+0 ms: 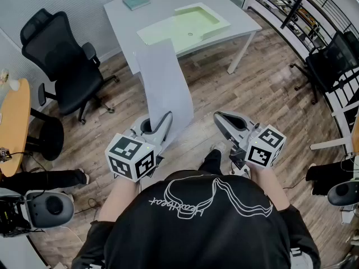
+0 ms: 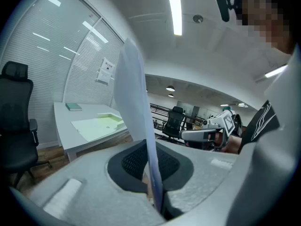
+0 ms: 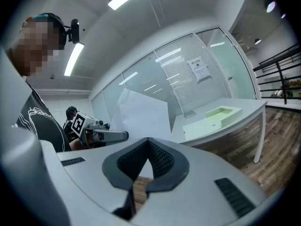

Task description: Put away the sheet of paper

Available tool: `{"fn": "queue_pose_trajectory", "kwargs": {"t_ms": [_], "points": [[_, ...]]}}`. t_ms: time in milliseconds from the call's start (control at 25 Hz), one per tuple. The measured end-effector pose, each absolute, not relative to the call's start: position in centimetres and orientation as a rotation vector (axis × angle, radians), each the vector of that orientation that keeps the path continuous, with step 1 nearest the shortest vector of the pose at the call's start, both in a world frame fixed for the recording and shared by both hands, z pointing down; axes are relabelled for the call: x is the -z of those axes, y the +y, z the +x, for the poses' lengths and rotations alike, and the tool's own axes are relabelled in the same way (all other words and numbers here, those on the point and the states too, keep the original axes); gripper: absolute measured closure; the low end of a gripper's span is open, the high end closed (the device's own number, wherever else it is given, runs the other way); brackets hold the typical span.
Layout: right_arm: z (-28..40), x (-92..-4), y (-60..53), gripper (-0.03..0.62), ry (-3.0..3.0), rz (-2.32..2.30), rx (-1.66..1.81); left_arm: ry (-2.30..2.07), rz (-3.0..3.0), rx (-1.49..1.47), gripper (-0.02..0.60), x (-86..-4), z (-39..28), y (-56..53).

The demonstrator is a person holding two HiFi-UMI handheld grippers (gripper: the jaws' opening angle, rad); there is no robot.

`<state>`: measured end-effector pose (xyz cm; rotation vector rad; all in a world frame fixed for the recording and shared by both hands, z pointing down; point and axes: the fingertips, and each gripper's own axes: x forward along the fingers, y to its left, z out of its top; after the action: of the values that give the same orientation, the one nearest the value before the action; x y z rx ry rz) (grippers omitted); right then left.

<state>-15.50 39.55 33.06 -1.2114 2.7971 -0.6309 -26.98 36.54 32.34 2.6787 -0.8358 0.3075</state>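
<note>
Paper (image 1: 165, 88), one white sheet, stands nearly upright on the person's side of the table (image 1: 162, 4), off its surface and above the wood floor. In the head view its top edge overlaps the table's near edge, just short of the pale green tray (image 1: 190, 22) that lies on the table. The left gripper (image 1: 160, 123) holds the sheet by its lower edge. In the left gripper view the jaws are pressed together with the paper (image 2: 136, 107) pinched edge-on between the pads, and the sheet rises out of them toward the ceiling.

The right gripper (image 1: 224, 122) hangs level with the left, farther from the table's near corner and clear of the paper. In the right gripper view its jaws are together with nothing between them. That view shows the paper (image 3: 141, 114) face-on, with the table (image 3: 235, 114) and tray (image 3: 216, 114) behind it.

A small teal book (image 1: 136, 1) lies at the table's far edge, and a black chair (image 1: 61, 60) stands off the table's left end.
</note>
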Motion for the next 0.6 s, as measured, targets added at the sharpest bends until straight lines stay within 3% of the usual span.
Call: {"fn": "queue_pose_trajectory", "kwargs": {"t_ms": [600], "points": [[-12.5, -34.7, 37.3, 0.586, 2.747, -1.21, 0.709, -0.813, 2.644, -0.333, 0.572, -33.9, -24.3, 35.2]]}}
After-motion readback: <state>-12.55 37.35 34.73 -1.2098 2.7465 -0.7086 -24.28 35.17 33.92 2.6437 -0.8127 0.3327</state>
